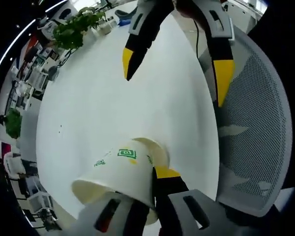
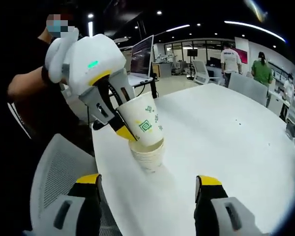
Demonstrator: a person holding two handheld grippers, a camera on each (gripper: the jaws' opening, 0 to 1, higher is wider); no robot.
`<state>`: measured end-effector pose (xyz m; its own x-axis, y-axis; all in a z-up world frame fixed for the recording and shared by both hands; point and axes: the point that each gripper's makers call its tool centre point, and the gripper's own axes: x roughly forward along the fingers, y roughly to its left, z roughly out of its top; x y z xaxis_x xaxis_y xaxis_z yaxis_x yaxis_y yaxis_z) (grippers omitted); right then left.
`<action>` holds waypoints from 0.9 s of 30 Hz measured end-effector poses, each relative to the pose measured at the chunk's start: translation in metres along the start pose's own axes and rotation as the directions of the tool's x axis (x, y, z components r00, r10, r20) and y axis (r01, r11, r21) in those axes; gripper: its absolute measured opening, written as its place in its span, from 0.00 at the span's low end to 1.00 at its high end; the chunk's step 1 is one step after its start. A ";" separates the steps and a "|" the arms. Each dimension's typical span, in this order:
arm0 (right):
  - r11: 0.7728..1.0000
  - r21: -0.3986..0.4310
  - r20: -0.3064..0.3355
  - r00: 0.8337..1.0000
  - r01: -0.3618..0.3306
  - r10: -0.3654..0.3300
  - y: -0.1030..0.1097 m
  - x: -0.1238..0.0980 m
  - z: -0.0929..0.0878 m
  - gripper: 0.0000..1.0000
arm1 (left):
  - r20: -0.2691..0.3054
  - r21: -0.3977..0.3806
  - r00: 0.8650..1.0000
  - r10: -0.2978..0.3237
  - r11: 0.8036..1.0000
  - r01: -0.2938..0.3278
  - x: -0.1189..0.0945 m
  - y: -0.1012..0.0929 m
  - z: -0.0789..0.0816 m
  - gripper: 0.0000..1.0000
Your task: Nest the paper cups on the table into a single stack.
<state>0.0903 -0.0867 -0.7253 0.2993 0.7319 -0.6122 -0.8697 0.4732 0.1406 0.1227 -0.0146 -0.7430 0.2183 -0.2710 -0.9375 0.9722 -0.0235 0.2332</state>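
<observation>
- Right gripper view: my left gripper is pinching the printed paper cup, tilting it into the cup stack on the white table.
- My right gripper is hovering with jaws spread.

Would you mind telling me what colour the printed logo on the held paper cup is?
Green on the white paper cup, clearest in the right gripper view.

White table in an open office

A short stack of paper cups stands near the table's edge, beside a grey mesh chair.
</observation>
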 end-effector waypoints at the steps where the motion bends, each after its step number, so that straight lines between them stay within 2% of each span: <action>1: 1.000 0.000 0.001 1.000 0.001 -0.001 -0.001 0.000 0.000 0.79 | -0.003 0.001 1.000 -0.002 1.000 0.002 0.001 0.000 0.000 0.00; 9: 1.000 0.006 0.008 1.000 0.004 -0.004 -0.007 0.000 0.001 0.79 | -0.008 0.008 1.000 -0.012 1.000 0.012 0.001 0.000 0.000 0.00; 27: 1.000 0.017 0.016 1.000 0.000 0.000 -0.009 0.000 0.000 0.79 | 0.011 0.000 1.000 -0.009 1.000 0.009 -0.003 0.003 -0.003 0.08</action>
<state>0.0984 -0.0908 -0.7267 0.3056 0.7394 -0.6000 -0.8630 0.4813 0.1537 0.1250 -0.0110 -0.7398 0.2087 -0.2812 -0.9367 0.9741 -0.0258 0.2248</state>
